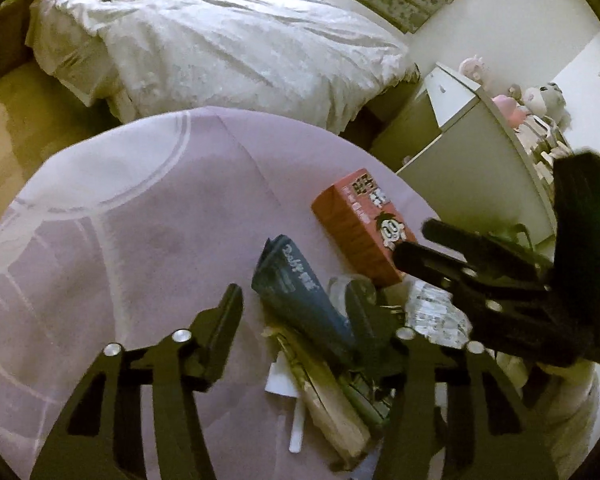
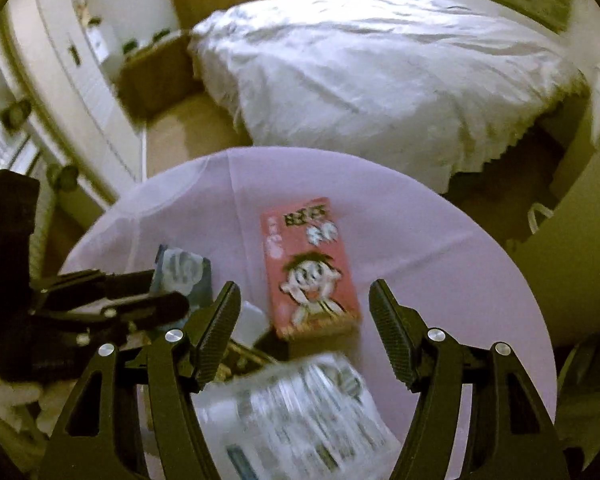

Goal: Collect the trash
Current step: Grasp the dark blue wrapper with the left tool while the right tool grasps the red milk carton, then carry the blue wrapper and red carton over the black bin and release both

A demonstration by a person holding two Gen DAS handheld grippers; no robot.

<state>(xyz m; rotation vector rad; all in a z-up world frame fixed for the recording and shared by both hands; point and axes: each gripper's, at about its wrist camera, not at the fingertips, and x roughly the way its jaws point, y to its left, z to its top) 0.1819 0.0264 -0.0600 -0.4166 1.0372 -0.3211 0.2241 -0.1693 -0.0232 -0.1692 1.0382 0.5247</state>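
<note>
A round table under a lilac cloth (image 1: 120,220) (image 2: 440,280) carries a heap of trash. My left gripper (image 1: 296,316) is open and straddles a dark blue packet (image 1: 296,284); a gap shows between the packet and the left finger. Below the packet lie a brown flat wrapper (image 1: 328,400) and a white stick (image 1: 296,432). A red drink carton (image 1: 360,224) (image 2: 308,268) lies flat just beyond. My right gripper (image 2: 304,320) (image 1: 416,242) is open over the carton's near end and holds nothing. A crinkled clear printed wrapper (image 2: 300,408) (image 1: 436,308) lies under it. The left gripper (image 2: 160,292) shows at the left.
A bed with a white duvet (image 1: 220,40) (image 2: 380,80) stands just behind the table. A white cabinet with plush toys (image 1: 480,128) is at the right. A cardboard box (image 2: 156,72) and white cupboard doors (image 2: 80,92) are at the left, on a wooden floor (image 1: 16,136).
</note>
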